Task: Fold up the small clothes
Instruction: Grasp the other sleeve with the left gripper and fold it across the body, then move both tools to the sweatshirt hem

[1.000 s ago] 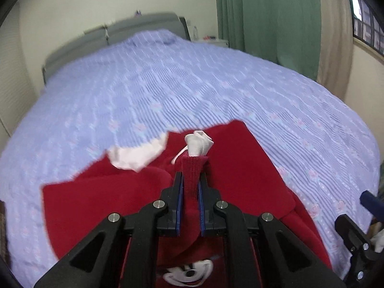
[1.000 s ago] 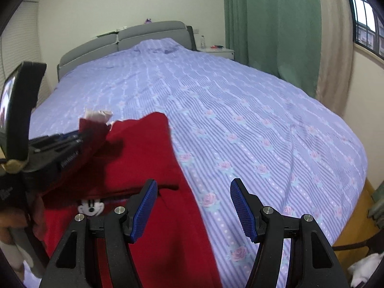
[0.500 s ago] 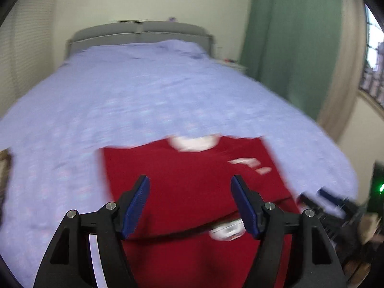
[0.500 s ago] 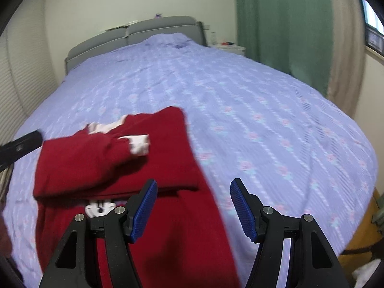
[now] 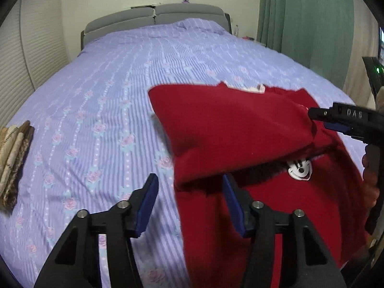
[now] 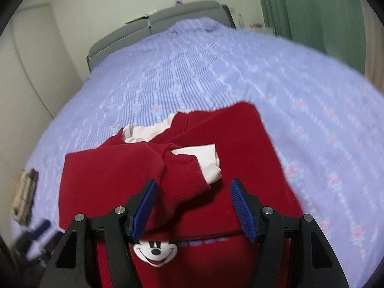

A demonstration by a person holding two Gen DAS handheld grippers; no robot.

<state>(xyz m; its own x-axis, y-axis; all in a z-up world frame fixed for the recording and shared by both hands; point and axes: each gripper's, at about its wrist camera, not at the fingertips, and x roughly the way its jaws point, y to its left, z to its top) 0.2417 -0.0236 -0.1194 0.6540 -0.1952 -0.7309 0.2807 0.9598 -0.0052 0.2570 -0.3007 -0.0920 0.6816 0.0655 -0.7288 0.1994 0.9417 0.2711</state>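
Folding the little red sweater is about half done, I think. Close to us, the left gripper holds nothing. Its jaws have just been closing a bit, and now they sit partly apart over the sweater's left edge, with no pinch on the cloth. The right gripper is partly open too, with the red sleeve cuff lying between its jaws, not squeezed. The sweater lies on the purple bed, both sleeves folded across the chest, and a mouse face peeks out below. Next, each gripper should probably grab the bottom part and fold it up. Farther off are the grey headboard and green curtain.
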